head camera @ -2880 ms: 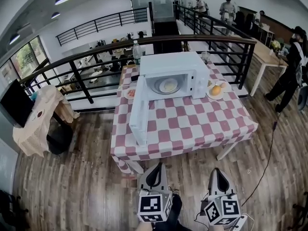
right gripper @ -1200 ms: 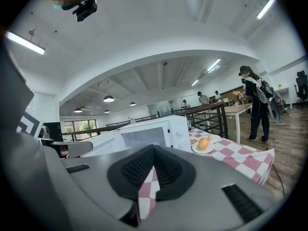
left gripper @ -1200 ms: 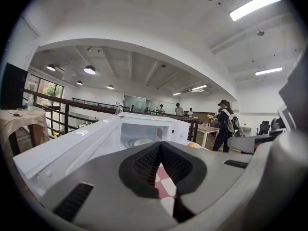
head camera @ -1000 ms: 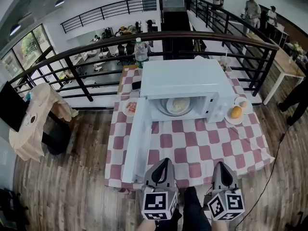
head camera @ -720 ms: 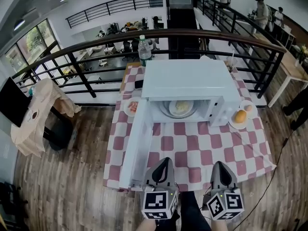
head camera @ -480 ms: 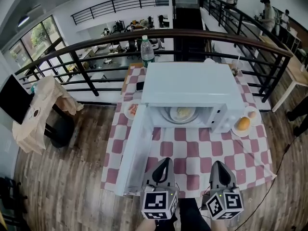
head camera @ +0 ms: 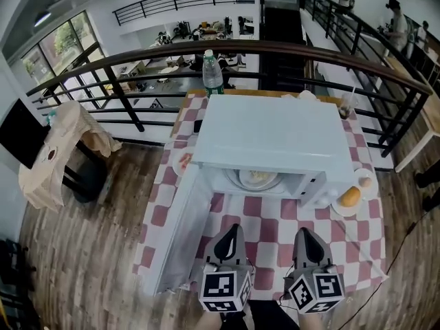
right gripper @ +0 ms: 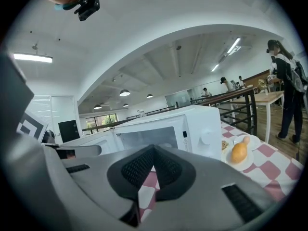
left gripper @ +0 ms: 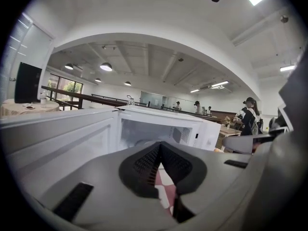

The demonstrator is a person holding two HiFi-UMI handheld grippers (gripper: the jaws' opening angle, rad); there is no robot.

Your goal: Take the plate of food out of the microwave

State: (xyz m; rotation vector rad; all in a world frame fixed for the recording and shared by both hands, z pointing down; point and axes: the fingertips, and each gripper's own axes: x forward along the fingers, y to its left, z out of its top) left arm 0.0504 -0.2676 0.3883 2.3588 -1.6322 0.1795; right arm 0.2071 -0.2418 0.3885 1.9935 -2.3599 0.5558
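Note:
A white microwave stands on the checked table, its door swung open to the left. Inside its cavity lies a plate of pale food, seen in the head view. My left gripper and right gripper hover side by side over the table's near part, in front of the cavity. Both are shut and hold nothing. In the left gripper view the open cavity lies straight ahead of the left gripper. The right gripper faces the microwave front and its control panel.
A plate with an orange fruit sits right of the microwave, a small dish at its left, a water bottle behind. A black railing runs behind the red-and-white checked table. People stand far right. Wood floor lies around the table.
Both grippers and the head view have moved forward toward the microwave, which now looms larger and nearer. The jaws stayed shut. The door stays open.

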